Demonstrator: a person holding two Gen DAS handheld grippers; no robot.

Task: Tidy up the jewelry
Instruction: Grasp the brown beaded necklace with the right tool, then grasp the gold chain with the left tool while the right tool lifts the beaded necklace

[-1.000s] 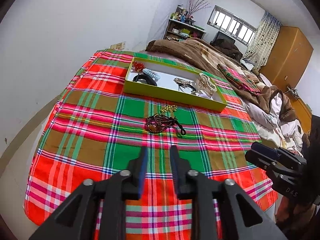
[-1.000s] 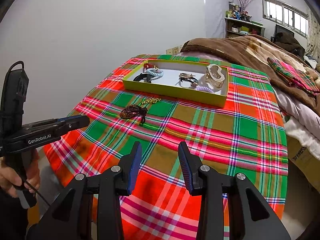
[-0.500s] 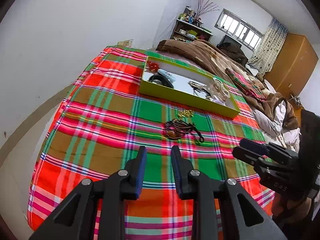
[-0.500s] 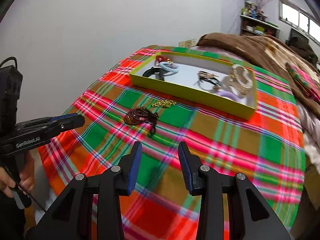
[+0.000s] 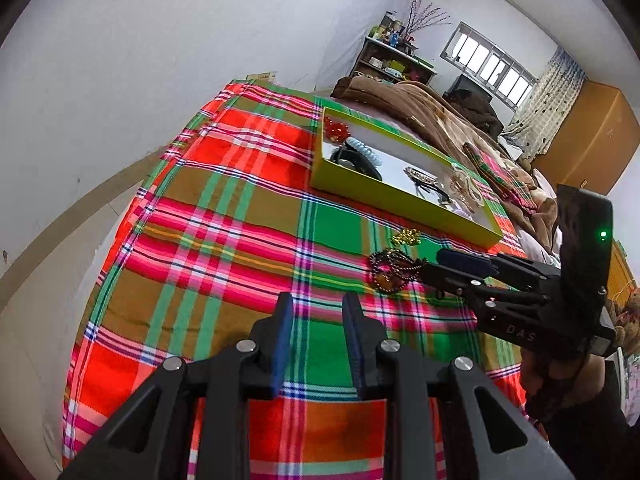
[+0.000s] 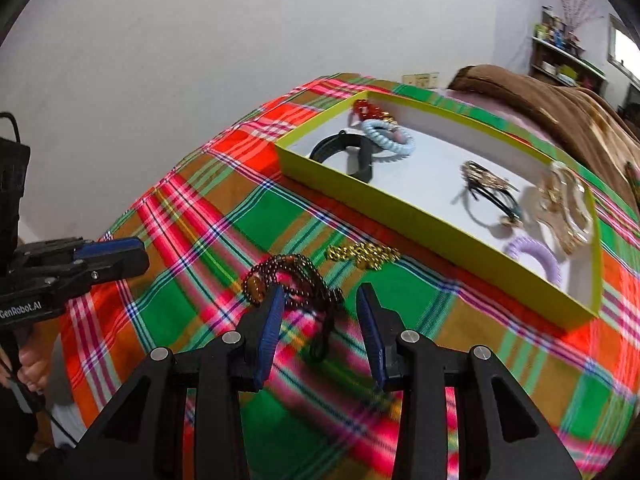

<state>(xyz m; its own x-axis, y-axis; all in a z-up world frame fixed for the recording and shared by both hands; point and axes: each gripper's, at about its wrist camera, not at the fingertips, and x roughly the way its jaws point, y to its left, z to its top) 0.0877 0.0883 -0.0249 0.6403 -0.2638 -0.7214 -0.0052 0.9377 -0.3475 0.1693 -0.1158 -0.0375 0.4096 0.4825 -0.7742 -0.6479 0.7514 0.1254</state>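
1. Right gripper [image 6: 318, 300]: jaws spread wide, holding nothing; low over the plaid cloth [image 6: 224, 216], with the dark beaded necklace [image 6: 290, 280] between and just ahead of its fingertips. The left blue pad [image 6: 269, 322] overlaps the bead loop in this view; actual contact cannot be confirmed.
2. Left gripper [image 5: 314, 320]: jaws parted with a moderate gap, nothing between them; hovering over the cloth, well short of the jewelry.
3. Dark beaded necklace, with amber pendant and black cord trailing toward 6 o'clock: on the cloth, outside the tray.
4. Gold chain [image 6: 364, 255]: small heap on the cloth at 1 o'clock from the necklace, just beside the tray's near wall.
5. Yellow-green tray [image 6: 400, 204], white floor, lying on the cloth at 1 o'clock from the right gripper. Contents:
   - red bead piece [image 6: 368, 110], far-left corner
   - pale blue coil tie [image 6: 388, 142], beside it
   - black band [image 6: 344, 152], near-left
   - black-and-gold hair ties [image 6: 490, 188], centre
   - gold-and-cream piece [image 6: 566, 206], right end
   - lilac coil tie [image 6: 534, 258], near-right corner
6. Brown blanket [image 6: 532, 100]: on the bed beyond the tray, toward 2 o'clock.
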